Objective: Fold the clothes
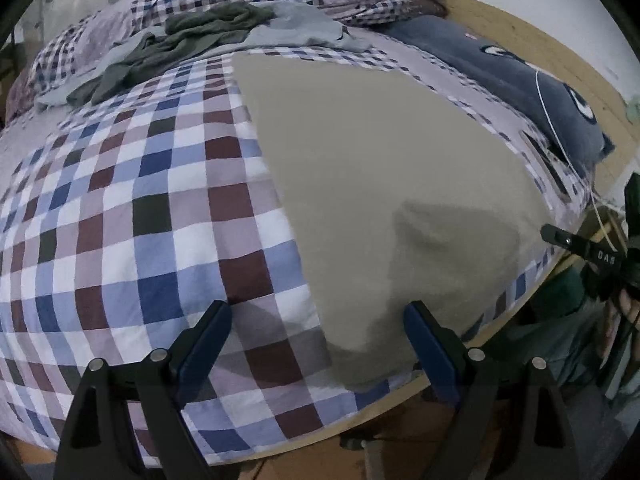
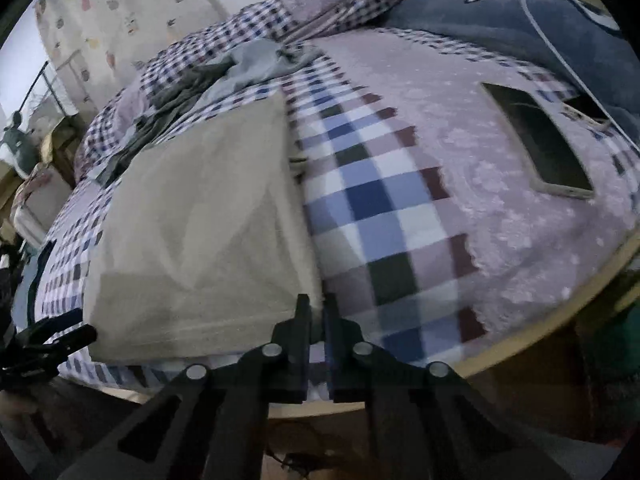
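The beige cloth [image 1: 384, 184] lies flat on the bed [image 1: 132, 216], its near edge between the wide-open, empty left tool [image 1: 316, 328], while the nearly closed right tool [image 2: 317, 320] sits at its near right corner, grip unclear.

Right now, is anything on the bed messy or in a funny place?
Yes. A heap of green and grey clothes lies crumpled at the far end, unfolded, while the beige garment lies flat. A phone also rests on the checked bedspread, near the folding area.

navy cushion [image 2: 520, 20] cut off, phone [image 2: 540, 140] blurred
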